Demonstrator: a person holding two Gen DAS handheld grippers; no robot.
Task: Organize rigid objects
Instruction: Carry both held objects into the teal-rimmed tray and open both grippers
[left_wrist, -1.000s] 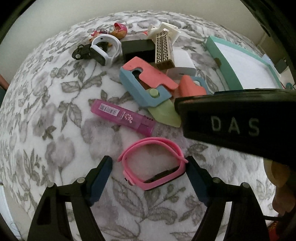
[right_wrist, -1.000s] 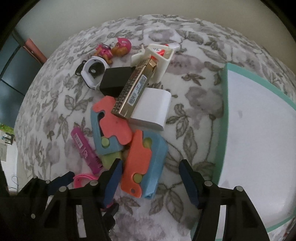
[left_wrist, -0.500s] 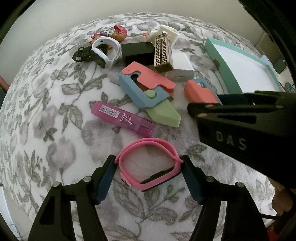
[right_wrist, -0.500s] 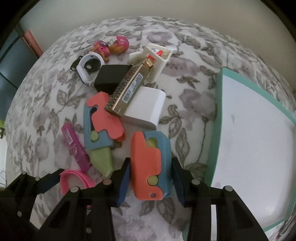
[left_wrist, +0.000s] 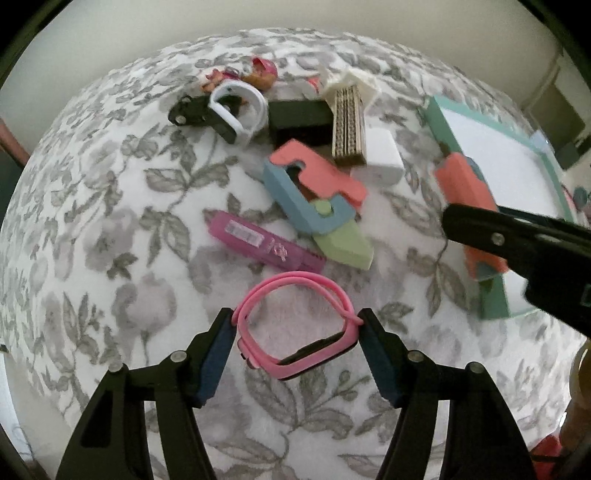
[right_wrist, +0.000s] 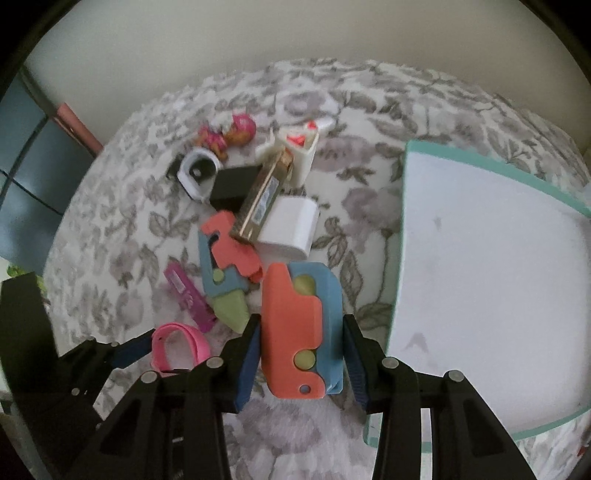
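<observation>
Two grippers work over one floral-patterned cloth (left_wrist: 110, 229), the largest thing in view and the bed for everything else.

Next in size is the teal-rimmed tray (right_wrist: 402, 206), lying at three o'clock from the clutter. It appears empty, so I judge it the collecting place.

The right gripper (right_wrist: 301, 360) is clenched on the orange-and-blue folding toy (right_wrist: 295, 325), both pads pressed flat on its long sides. Its jaws have just been closing, with that toy between them. In the left wrist view the toy shows against the tray's near rim, which suggests it is clear of the cloth, though blur makes that uncertain. A grip across the narrow width suits a rigid block and leaves its ends free for setting down.

The left gripper (left_wrist: 297, 332) stands astride the pink wristband (left_wrist: 295, 325), which lies on the cloth. Its jaws have just been closing, and the pads now meet the loop at nine and three o'clock. I read this as a light hold across the loop's width, not yet lifted.

The remaining clutter sits at twelve o'clock from the wristband:
- a second folding toy (left_wrist: 314, 199), opened, its green tip pointing to five o'clock;
- a white block (left_wrist: 380, 162) and a black box (left_wrist: 299, 118), with a gold patterned bar (left_wrist: 349, 125) leaning across them;
- a magenta tube (left_wrist: 262, 247), just beyond the wristband;
- a white watch (left_wrist: 240, 110);
- a small figurine (left_wrist: 258, 70), farthest out.
</observation>
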